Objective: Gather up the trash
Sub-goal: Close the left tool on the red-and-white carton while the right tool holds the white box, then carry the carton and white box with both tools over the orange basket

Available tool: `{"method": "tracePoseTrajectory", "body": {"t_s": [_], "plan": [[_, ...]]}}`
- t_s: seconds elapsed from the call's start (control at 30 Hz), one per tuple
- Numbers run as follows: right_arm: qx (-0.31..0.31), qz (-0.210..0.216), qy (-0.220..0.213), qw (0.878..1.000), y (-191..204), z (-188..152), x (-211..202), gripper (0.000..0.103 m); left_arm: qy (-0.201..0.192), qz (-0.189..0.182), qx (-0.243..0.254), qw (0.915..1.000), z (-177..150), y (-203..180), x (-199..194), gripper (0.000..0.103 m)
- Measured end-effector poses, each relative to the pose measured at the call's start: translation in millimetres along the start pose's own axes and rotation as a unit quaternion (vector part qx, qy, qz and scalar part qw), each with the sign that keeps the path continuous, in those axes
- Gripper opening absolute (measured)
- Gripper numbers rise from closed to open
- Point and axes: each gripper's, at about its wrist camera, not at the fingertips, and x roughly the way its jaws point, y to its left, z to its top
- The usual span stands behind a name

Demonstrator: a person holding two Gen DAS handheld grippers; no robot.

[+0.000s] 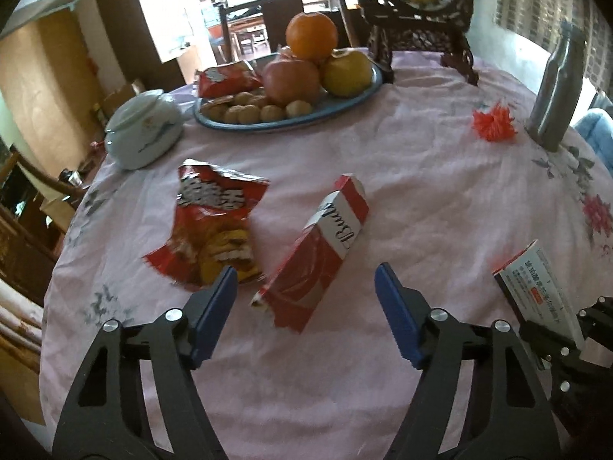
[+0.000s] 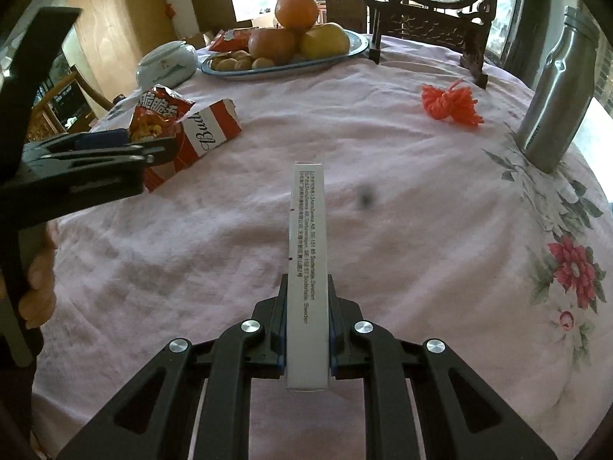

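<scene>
Nearest the lens, the left gripper (image 1: 304,291) stands with fingers apart around the near end of the red carton (image 1: 318,253), which lies on the tablecloth (image 1: 421,161), long axis pointing to one o'clock. Judged step: grasping it; next, close squarely. The right gripper (image 2: 306,329) is clamped on a white box (image 2: 308,268).

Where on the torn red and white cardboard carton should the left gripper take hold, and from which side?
Grip the torn red and white cardboard carton across its long flat sides near the torn lower end, coming from above. It lies flat, lengthwise between the open left gripper fingers.
</scene>
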Motion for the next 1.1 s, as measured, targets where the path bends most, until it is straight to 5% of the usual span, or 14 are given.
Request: {"method": "tracePoseTrajectory", "body": {"t_s": [0.3,0.6,1.1], "plan": [[0.003,0.002,0.001,1.0,-1.8,0.6,3.7,0.017,0.015,-0.008,0.023,0.9996,3.1,-7.6,22.3,0.057],[0.006,0.001,-0.001,1.0,-2.6,0.3,2.9,0.017,0.007,0.008,0.032,0.9994,5.3,-7.9,24.2,0.018],[-0.002,0.014,-0.015,1.0,0.3,-1.3,-10.2,0.017,-0.006,-0.012,-0.021,0.9997,-41.9,18.8,-43.3,0.014]]}}
